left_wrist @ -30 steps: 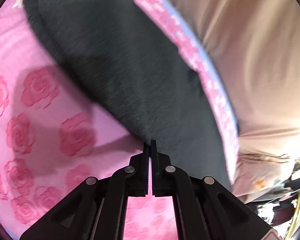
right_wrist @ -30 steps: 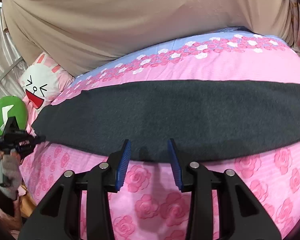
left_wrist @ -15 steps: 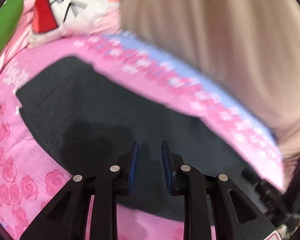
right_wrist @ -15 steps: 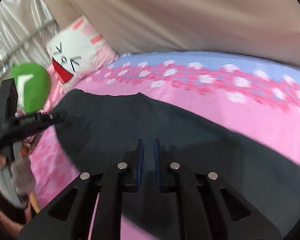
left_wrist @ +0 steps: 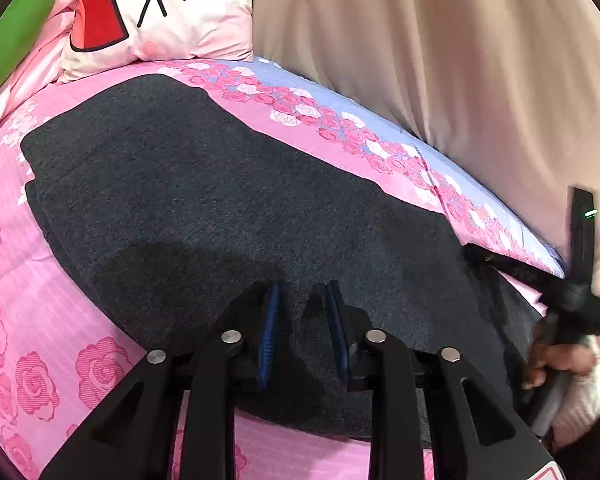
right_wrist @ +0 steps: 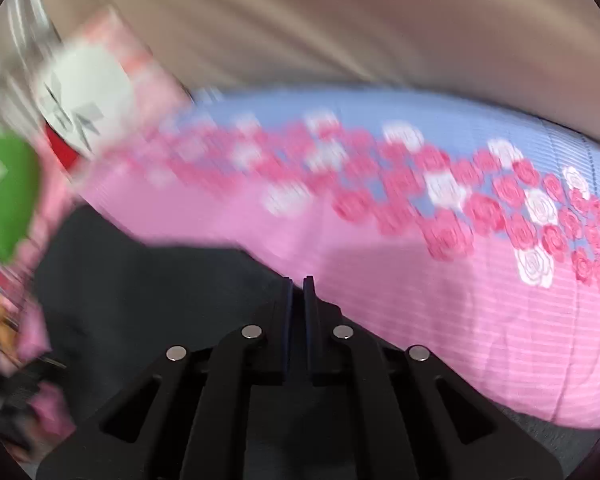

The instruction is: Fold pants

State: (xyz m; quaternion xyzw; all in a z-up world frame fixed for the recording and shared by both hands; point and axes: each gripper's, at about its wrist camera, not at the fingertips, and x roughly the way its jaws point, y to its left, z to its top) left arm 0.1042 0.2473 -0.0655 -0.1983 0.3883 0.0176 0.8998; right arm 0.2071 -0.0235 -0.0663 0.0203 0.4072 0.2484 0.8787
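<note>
Dark grey pants [left_wrist: 220,208] lie folded lengthwise on a pink rose-print bed sheet [left_wrist: 32,320]. My left gripper [left_wrist: 302,300] is open and hovers over the near middle of the pants, holding nothing. My right gripper [right_wrist: 298,284] has its jaws nearly closed at the far edge of the pants [right_wrist: 140,300]; the view is motion-blurred, and I cannot see cloth between the pads. The right gripper also shows in the left wrist view [left_wrist: 572,292] at the pants' right end, held by a hand.
A white cartoon pillow [left_wrist: 156,12] and a green cushion [left_wrist: 12,40] lie at the head of the bed. A beige curtain [left_wrist: 440,60] hangs behind the bed. The sheet has a blue border [left_wrist: 380,120] along the far side.
My left gripper opened and swung over the pants' middle. My right gripper closed from wide open and moved to the pants' far edge, still moving fast.
</note>
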